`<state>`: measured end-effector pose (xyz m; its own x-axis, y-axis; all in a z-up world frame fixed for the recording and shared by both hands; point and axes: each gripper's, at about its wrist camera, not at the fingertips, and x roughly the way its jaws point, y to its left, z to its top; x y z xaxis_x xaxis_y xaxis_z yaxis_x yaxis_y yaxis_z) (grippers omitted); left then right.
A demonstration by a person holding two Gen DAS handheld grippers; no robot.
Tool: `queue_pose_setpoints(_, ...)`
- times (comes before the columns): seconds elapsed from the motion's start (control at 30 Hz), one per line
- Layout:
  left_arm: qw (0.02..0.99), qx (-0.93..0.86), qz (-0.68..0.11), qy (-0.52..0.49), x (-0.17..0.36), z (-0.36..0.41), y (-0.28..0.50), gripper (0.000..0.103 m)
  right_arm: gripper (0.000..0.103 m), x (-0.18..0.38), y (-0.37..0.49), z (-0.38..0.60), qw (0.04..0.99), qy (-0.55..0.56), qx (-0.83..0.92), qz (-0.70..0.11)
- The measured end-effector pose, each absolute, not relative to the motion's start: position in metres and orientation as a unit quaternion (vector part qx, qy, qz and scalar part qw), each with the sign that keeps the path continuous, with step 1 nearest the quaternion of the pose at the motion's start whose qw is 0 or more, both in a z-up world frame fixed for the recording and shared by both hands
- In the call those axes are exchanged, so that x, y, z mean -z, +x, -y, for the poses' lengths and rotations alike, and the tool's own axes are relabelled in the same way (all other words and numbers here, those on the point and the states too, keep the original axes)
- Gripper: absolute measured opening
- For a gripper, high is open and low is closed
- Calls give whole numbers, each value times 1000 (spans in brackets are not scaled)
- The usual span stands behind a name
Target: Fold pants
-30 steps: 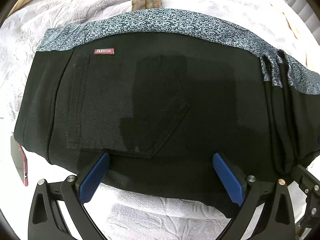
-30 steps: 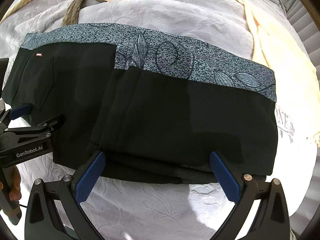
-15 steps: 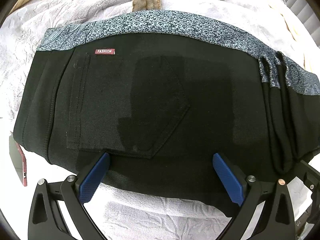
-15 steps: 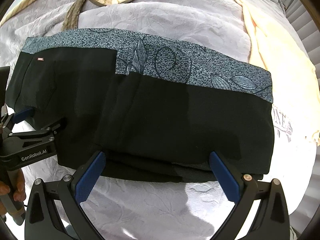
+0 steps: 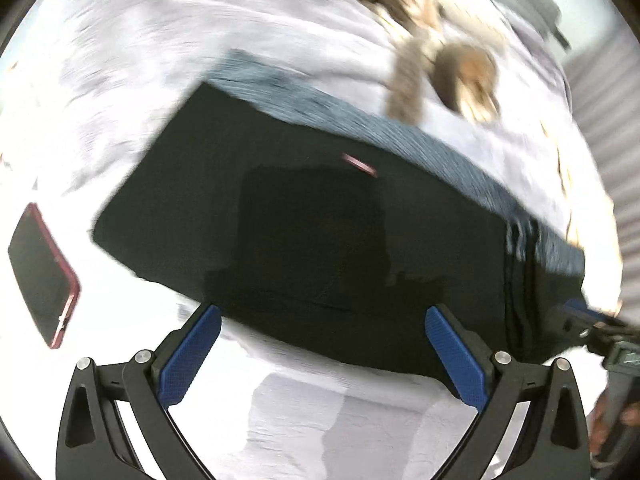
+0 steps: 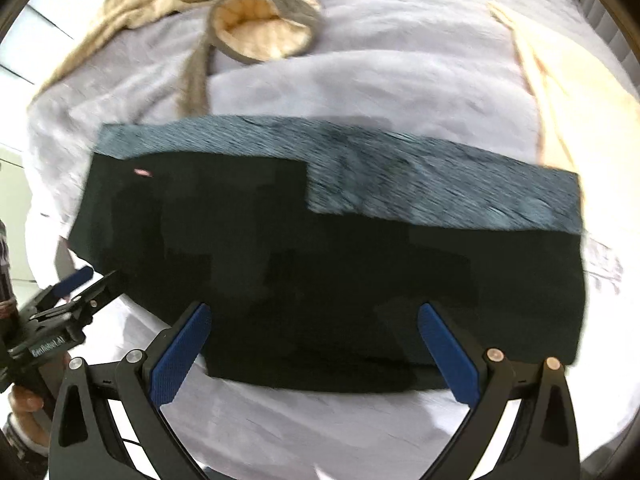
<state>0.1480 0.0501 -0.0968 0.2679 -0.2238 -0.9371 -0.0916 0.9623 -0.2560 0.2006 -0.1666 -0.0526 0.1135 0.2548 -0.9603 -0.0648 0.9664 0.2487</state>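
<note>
The black pants (image 5: 320, 232) lie folded into a wide flat band on the pale bedspread (image 5: 304, 432), with a grey-blue patterned strip (image 6: 440, 184) along the far edge and a small red label (image 5: 360, 165). They fill the middle of the right wrist view too (image 6: 320, 280). My left gripper (image 5: 322, 352) is open and empty, just short of the near edge. My right gripper (image 6: 314, 350) is open and empty, its blue pads (image 6: 448, 356) over the near edge. The left gripper also shows at the left of the right wrist view (image 6: 76, 292). Both views are blurred.
A phone in a red case (image 5: 40, 276) lies on the bed left of the pants. A beige and grey garment (image 6: 256, 28) lies beyond the pants. A cream cloth (image 6: 568, 92) lies at the right. The other gripper (image 5: 592, 324) shows at the right edge.
Both grippers have pulled back and up from the pants, still open. The left view has swung so the pants sit tilted and the phone shows more. The pants have not moved.
</note>
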Motion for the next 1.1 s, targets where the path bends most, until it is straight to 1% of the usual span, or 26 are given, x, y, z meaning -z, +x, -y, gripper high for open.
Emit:
queue_pose_setpoints(0.13,783,25,-594,-182,102,-96,147,103,103,88,200,157,722,77,-95,-681)
queue_pose_setpoints(0.2,781,18,-584,-220,111,-120,145,103,103,89,196,150,728,62,-98,-675)
queue_pose_setpoints(0.3,771,23,-572,-279,127,-140,139,103,103,89,192,144,731,35,-110,-673)
queue_pose_setpoints(0.37,758,36,-566,-323,139,-149,136,103,103,89,191,144,730,36,-114,-672)
queue_pose_setpoints(0.47,757,53,-553,-343,145,-145,139,103,103,91,190,151,731,65,-114,-670)
queue_pose_setpoints(0.73,767,84,-515,-373,120,-141,141,103,103,92,196,194,715,160,-152,-663)
queue_pose_setpoints(0.83,775,85,-506,-369,111,-140,141,103,103,90,193,201,718,162,-156,-659)
queue_pose_setpoints(0.9,778,74,-516,-351,112,-137,142,103,103,90,186,202,721,150,-155,-658)
queue_pose_setpoints(0.97,789,60,-529,-305,110,-127,145,103,103,92,174,198,724,133,-152,-659)
queue_pose_setpoints(1.03,806,20,-538,-245,109,-121,145,103,103,92,182,188,725,118,-152,-661)
queue_pose_setpoints(1.1,808,-8,-546,-221,112,-123,146,103,103,94,184,181,726,115,-153,-661)
